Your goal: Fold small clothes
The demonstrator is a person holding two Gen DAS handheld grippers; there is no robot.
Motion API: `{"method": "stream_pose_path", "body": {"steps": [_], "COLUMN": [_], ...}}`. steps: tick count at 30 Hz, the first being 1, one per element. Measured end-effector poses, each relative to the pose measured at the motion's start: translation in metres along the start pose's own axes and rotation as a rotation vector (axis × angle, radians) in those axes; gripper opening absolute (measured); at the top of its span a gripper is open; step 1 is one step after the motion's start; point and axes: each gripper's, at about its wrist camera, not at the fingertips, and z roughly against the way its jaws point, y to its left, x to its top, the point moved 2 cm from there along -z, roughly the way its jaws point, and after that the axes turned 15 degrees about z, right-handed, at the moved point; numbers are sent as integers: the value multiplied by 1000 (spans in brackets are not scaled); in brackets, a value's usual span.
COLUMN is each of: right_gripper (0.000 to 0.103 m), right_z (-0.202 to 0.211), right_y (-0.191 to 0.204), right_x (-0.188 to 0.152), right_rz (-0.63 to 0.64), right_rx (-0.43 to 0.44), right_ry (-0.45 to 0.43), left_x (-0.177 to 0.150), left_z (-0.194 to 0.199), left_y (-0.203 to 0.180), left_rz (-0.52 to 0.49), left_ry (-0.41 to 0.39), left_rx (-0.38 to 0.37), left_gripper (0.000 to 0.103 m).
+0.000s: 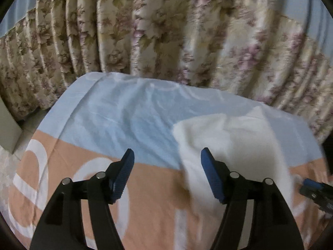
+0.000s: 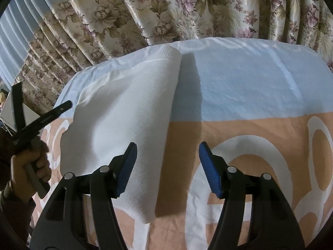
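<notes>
White folded cloth (image 2: 124, 112) lies on the bed (image 2: 239, 87), reaching from the near edge to the far edge by the floral curtain (image 2: 166, 8). Left gripper (image 1: 167, 175) and right gripper (image 2: 168, 169) both stand apart, holding nothing.

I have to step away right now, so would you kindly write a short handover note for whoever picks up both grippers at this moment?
Left gripper: open, nothing between its blue pads, hovering at the white cloth's left edge.
Right gripper: open, empty, above the cloth's right edge.
White cloth: lies free on the bed sheet, a long folded strip running toward the floral curtain, ribbed hem at the far end.
Done: it looks folded lengthwise at least once, then released.
Left: probably fold it across its length, smooth it, and set it aside. No other garments are in view.
</notes>
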Motion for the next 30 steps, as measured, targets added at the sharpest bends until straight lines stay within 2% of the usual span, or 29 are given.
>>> {"method": "stream_pose_path", "body": {"steps": [2, 5, 11, 16, 21, 26, 30], "right_gripper": [63, 64, 66, 68, 68, 70, 72], "right_z": [5, 12, 28, 31, 24, 8, -7], "right_y": [2, 5, 12, 14, 15, 13, 10], "right_x": [-1, -3, -8, -10, -7, 5, 19], "right_rz": [0, -3, 11, 19, 25, 21, 7], "right_rx": [2, 1, -4, -12, -45, -63, -60], "right_ry": [-5, -10, -18, -17, -17, -16, -22], "left_x": [-12, -35, -57, -49, -32, -31, -40], "left_z": [5, 4, -10, 6, 18, -8, -31], "left_y": [-10, -16, 9, 20, 2, -14, -11], "left_rz": [-52, -114, -55, 10, 22, 53, 151], "left_ry": [6, 24, 93, 60, 37, 129, 226], "left_rx": [3, 54, 153, 97, 12, -73, -164], "left_gripper": [67, 67, 67, 67, 67, 67, 67]}}
